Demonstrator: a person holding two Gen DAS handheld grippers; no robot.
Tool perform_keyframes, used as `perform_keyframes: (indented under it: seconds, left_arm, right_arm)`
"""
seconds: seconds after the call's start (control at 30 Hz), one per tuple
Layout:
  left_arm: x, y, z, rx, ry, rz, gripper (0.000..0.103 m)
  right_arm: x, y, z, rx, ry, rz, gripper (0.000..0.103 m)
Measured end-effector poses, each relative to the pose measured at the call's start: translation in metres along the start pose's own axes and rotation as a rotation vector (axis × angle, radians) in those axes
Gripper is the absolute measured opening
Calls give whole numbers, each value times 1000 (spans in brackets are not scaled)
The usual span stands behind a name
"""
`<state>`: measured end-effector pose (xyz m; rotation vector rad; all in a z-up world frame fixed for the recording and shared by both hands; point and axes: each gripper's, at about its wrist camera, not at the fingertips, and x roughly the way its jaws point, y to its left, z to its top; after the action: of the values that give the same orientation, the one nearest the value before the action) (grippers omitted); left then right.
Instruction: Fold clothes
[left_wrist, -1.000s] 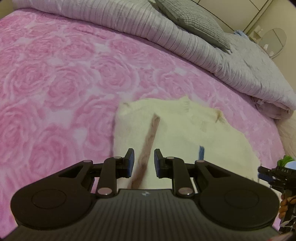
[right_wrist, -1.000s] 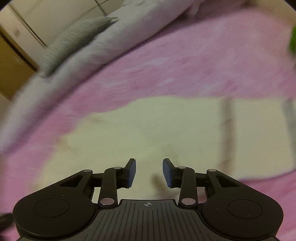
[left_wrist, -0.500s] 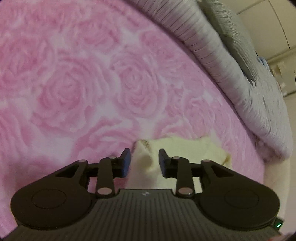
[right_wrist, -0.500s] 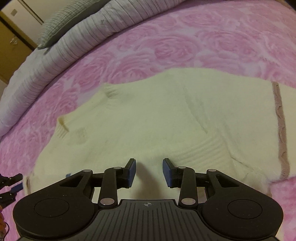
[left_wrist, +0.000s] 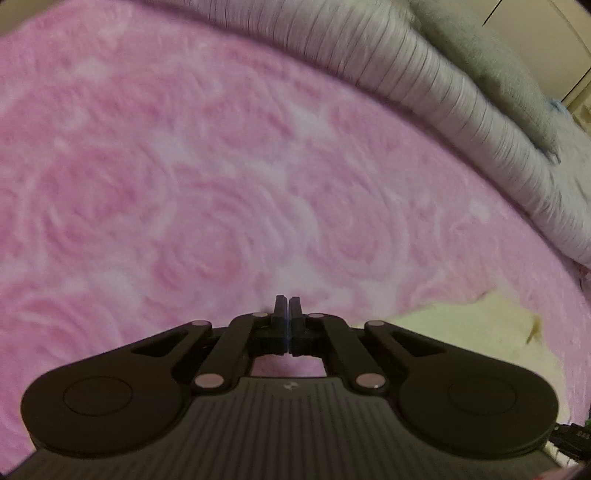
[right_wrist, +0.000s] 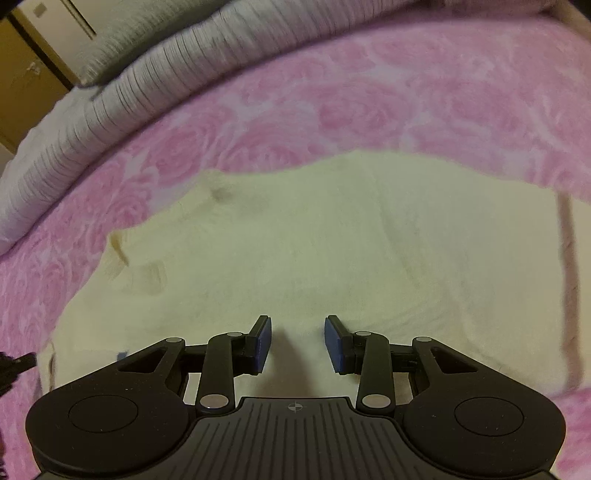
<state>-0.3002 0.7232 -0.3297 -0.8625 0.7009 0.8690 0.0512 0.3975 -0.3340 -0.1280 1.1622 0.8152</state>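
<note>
Cream garment (right_wrist: 314, 240) lies flat on pink bedspread (right_wrist: 424, 92). Left gripper (left_wrist: 287, 310) pinched together, empty, beside its edge; right gripper (right_wrist: 297, 341) parted above cloth. Grasp step: next needs re-pinching an edge.

Left gripper (left_wrist: 287, 308): matte black, two flat round lobes joined by slim link bars.
Left pivots: four silver rivet heads on the links.
Left base: ribbed charcoal plate with a small pale mark at its top centre.
Left fingers (left_wrist: 279, 314): narrow black blocks, a thin blue seam between them.
Right gripper (right_wrist: 297, 343): the same black body and ribbed plate, with a small crosshair mark.
Right pads (right_wrist: 334, 343): dark blue, rectangular, on black finger holders.
Right pivots: silver rivets at each link end.
</note>
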Motion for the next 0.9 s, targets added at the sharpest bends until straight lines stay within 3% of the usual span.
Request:
perform_keyframes:
  seconds: [0.07, 0.17, 0.23, 0.3, 0.33, 0.47, 0.63, 0.8, 0.9]
  left_arm:
    - [-20, -11, -8, 22, -26, -111, 0]
    - [-23, -40, -37, 124, 77, -203, 5]
    - [-11, -55, -62, 171, 165, -157, 7]
    - [-7, -62, -82, 136, 198, -72, 4]
    - [-13, -67, -88, 119, 180, -68, 5]
    - [-41, -93, -107, 121, 158, -81, 6]
    - [-53, -131, -132, 167, 205, -105, 10]
    - [-59, -177, -177, 176, 271, -143, 12]
    - [-64, -210, -203, 188, 296, -189, 13]
  right_arm:
    - [-17, 3, -6, -48, -84, -27, 36]
    - [-36, -2, -22, -82, -121, 24, 36]
    - [-35, -17, -33, -51, -51, 21, 36]
    - [-33, -38, -44, -6, 10, -13, 36]
    - [-45, -55, -47, 51, -24, 38, 36]
    - [-90, -131, -54, 275, -90, 16, 37]
    - [-152, -270, -85, 706, -183, -71, 37]
    - [-201, -369, -111, 924, -306, -120, 37]
    - [-213, -416, -120, 1024, -408, -74, 37]
